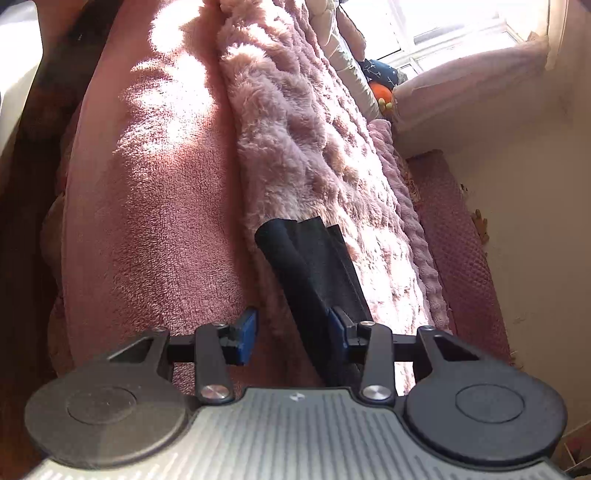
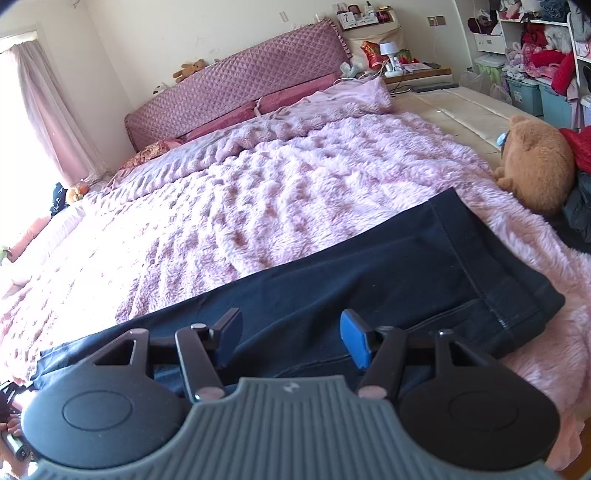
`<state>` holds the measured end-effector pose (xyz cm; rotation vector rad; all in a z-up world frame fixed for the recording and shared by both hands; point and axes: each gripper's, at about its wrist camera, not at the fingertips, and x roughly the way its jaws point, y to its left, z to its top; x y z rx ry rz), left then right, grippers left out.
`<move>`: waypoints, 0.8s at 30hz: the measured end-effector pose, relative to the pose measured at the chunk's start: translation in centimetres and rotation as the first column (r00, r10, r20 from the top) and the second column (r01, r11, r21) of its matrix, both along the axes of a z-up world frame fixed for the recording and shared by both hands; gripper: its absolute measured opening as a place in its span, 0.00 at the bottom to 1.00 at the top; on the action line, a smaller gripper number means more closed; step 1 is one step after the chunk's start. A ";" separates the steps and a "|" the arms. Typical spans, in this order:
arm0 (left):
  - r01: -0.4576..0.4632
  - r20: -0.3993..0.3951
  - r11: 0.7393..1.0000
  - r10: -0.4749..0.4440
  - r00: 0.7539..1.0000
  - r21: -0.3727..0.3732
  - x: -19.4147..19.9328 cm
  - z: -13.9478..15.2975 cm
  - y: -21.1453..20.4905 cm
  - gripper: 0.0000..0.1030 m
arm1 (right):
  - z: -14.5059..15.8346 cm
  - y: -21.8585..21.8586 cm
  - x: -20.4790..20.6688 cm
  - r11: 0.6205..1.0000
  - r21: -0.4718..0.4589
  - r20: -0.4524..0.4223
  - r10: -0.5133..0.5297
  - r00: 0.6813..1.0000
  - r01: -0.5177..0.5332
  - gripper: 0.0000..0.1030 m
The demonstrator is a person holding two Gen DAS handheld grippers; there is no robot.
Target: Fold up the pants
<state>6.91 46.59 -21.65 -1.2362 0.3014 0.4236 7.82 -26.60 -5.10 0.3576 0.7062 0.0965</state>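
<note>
Dark navy pants point(image 2: 369, 273) lie flat along the near edge of a fluffy pink blanket point(image 2: 258, 192) on the bed, waistband end to the right. My right gripper point(image 2: 291, 339) is open just above the pants' middle, holding nothing. In the left wrist view the pants' leg ends point(image 1: 314, 266) hang over the blanket's edge point(image 1: 295, 140). My left gripper point(image 1: 293, 334) is open, with the cloth lying between its blue pads and against the right pad point(image 1: 338, 332).
A brown teddy bear point(image 2: 535, 166) sits at the bed's right edge beside dark clothes. A quilted purple headboard point(image 2: 240, 85) stands at the back. A pink bed skirt point(image 1: 155, 184) drops left of the blanket. A window point(image 1: 443, 29) is beyond.
</note>
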 end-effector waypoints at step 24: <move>0.064 0.192 0.996 -0.075 0.978 0.063 2.6 5.7 -1.5 0.03 | -2.1 2.9 1.7 0.999 -0.037 -0.083 0.025 0.996 -0.028 0.55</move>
